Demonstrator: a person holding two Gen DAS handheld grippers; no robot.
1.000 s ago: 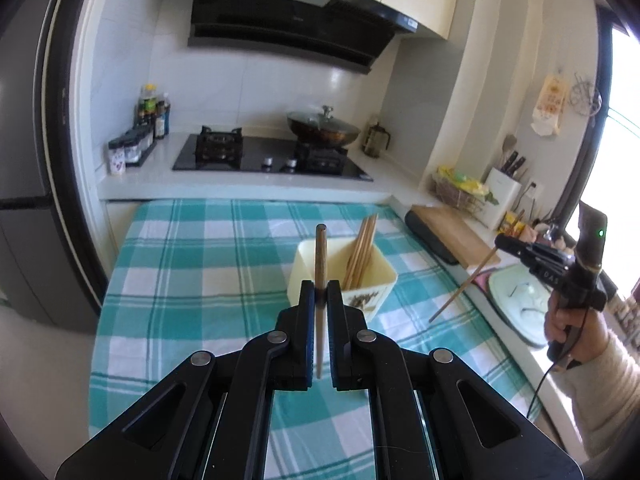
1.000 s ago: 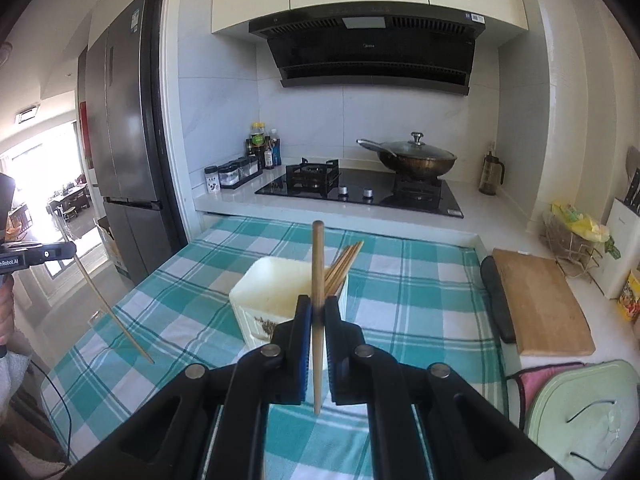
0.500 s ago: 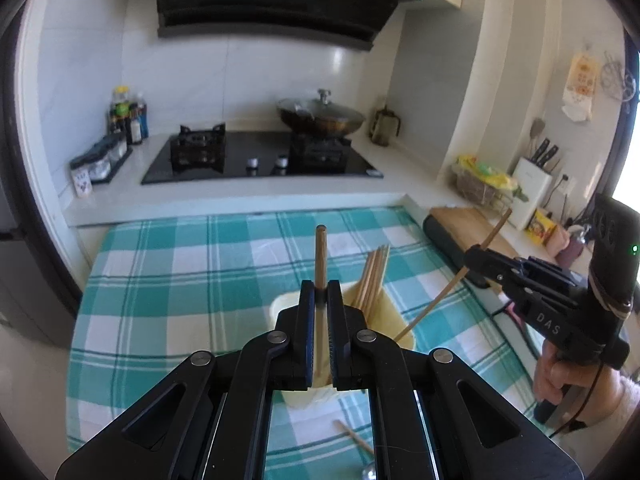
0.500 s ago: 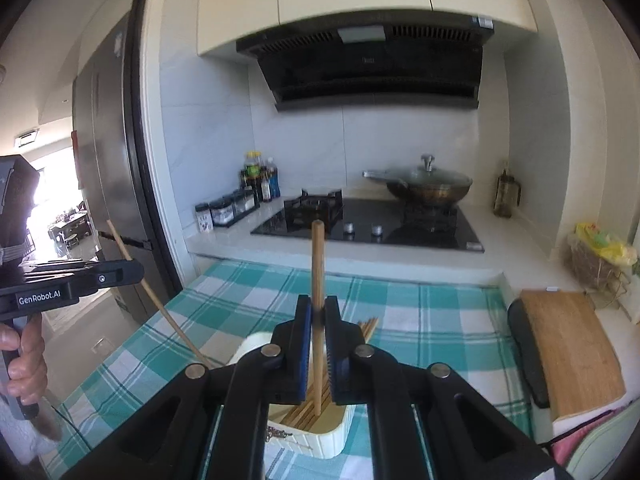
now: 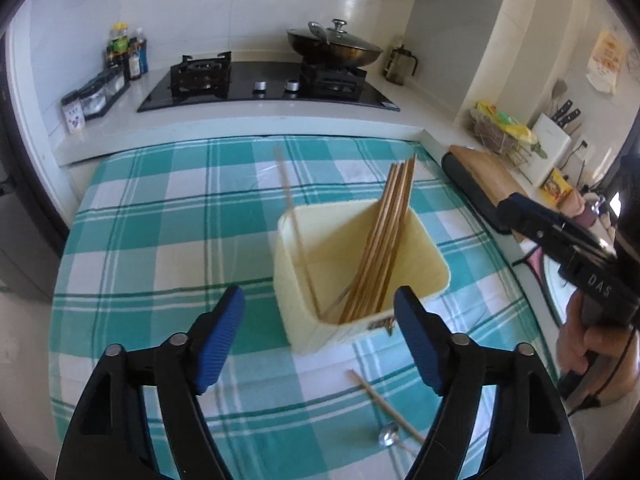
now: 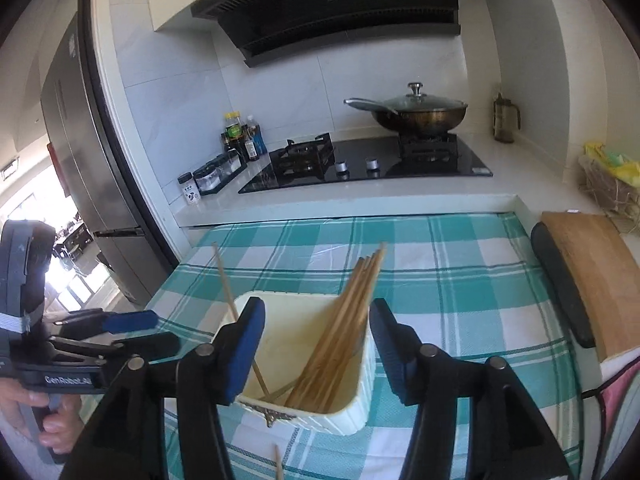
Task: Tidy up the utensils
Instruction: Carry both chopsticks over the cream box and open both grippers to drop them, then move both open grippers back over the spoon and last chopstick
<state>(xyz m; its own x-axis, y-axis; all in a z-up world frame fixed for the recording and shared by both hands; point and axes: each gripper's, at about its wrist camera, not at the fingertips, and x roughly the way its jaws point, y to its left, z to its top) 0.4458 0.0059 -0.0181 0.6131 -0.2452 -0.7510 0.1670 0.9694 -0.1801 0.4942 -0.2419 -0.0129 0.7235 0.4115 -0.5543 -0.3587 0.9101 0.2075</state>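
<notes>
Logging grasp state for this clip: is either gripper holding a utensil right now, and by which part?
Nothing is held. The left gripper and right gripper are both open and empty above the cream holder, where the chopsticks stand.

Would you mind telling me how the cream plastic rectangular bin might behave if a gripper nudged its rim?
The cream plastic rectangular bin looks thin-walled, so probably light and apt to slide on the teal checked tablecloth. The wooden chopsticks lean well above its rim, so it may tip toward that side.

Each black tool [image 5: 320, 312] has blue finger pads [image 6: 248, 348], silver screws, white lettering.
</notes>
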